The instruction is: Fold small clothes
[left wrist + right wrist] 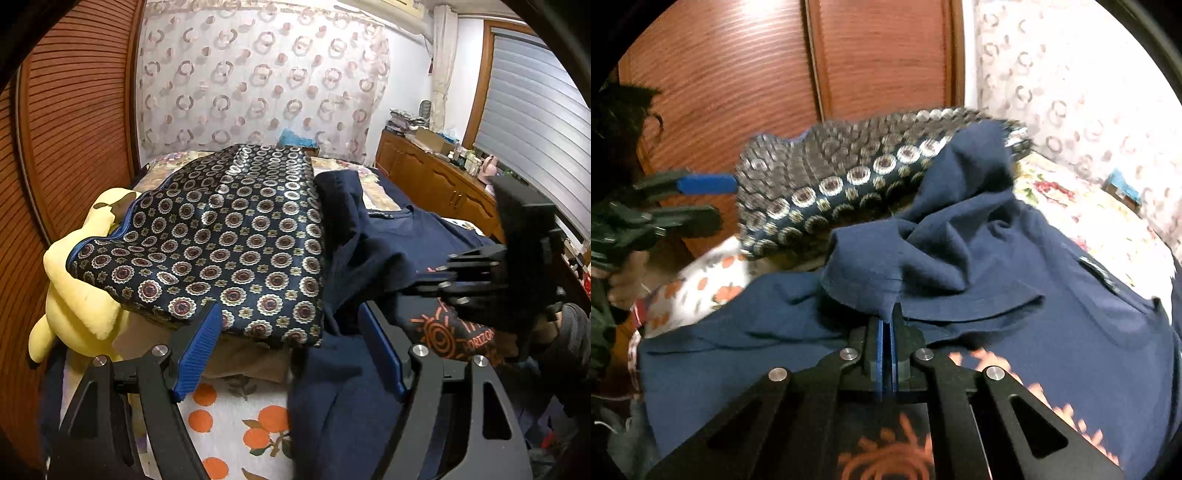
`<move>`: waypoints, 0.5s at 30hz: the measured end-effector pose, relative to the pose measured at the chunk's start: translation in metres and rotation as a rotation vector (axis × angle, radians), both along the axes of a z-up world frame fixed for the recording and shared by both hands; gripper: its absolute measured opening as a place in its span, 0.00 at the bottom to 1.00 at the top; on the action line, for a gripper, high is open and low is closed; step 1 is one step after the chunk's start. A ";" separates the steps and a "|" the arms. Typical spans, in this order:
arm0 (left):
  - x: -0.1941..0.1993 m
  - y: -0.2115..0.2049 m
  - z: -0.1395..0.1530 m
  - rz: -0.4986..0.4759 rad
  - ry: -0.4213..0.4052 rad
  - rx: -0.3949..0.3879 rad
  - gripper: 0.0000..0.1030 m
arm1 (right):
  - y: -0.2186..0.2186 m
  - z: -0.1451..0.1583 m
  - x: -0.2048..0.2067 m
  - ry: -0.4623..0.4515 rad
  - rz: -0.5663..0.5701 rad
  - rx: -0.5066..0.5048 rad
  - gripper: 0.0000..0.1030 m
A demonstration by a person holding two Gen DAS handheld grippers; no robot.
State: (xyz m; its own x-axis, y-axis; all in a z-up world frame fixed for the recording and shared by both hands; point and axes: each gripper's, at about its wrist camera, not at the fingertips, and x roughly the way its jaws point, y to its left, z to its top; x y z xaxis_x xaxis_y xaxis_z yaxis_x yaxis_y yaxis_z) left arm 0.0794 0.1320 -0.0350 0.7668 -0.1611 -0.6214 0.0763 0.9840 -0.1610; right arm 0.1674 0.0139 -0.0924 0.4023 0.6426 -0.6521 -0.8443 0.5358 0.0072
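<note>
Navy t-shirt (979, 266) fabric is pinched in the clenched right gripper (888, 317); the left gripper (291, 347) is released. Cloth ahead of the right gripper could be snagged on the patterned pillow (849, 184), or slipped from the thin pinch.

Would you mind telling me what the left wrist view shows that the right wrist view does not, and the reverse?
Only the left wrist view shows the yellow plush toy, the wooden dresser, the window blind and the open left gripper up close. Only the right wrist view shows the right gripper up close, its fingers shut on a pinch of the navy T-shirt. Both show the T-shirt, the patterned cushion, the orange-print sheet, the curtain and the wooden door.
</note>
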 end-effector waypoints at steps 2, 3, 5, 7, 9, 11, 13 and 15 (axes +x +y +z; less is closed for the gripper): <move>-0.003 -0.004 0.001 -0.011 -0.007 0.001 0.75 | -0.016 0.008 -0.011 -0.011 -0.028 0.034 0.03; -0.003 -0.006 0.001 -0.018 -0.008 0.002 0.75 | -0.026 0.012 -0.016 -0.011 -0.040 0.056 0.03; -0.002 -0.009 0.002 -0.027 -0.010 0.004 0.75 | -0.044 0.016 -0.028 -0.012 -0.063 0.087 0.03; 0.002 -0.014 0.003 -0.037 -0.009 0.008 0.75 | -0.053 0.015 -0.031 -0.012 -0.084 0.089 0.03; 0.008 -0.018 0.004 -0.046 -0.007 0.015 0.75 | -0.057 0.010 -0.036 -0.029 -0.108 0.060 0.03; 0.018 -0.022 0.006 -0.056 -0.003 0.019 0.75 | -0.060 0.005 -0.036 -0.040 -0.147 0.025 0.11; 0.027 -0.030 0.008 -0.070 0.002 0.022 0.75 | -0.059 0.001 -0.032 -0.041 -0.176 -0.002 0.33; 0.039 -0.039 0.009 -0.096 0.010 0.027 0.75 | -0.061 -0.001 -0.028 -0.044 -0.190 -0.002 0.36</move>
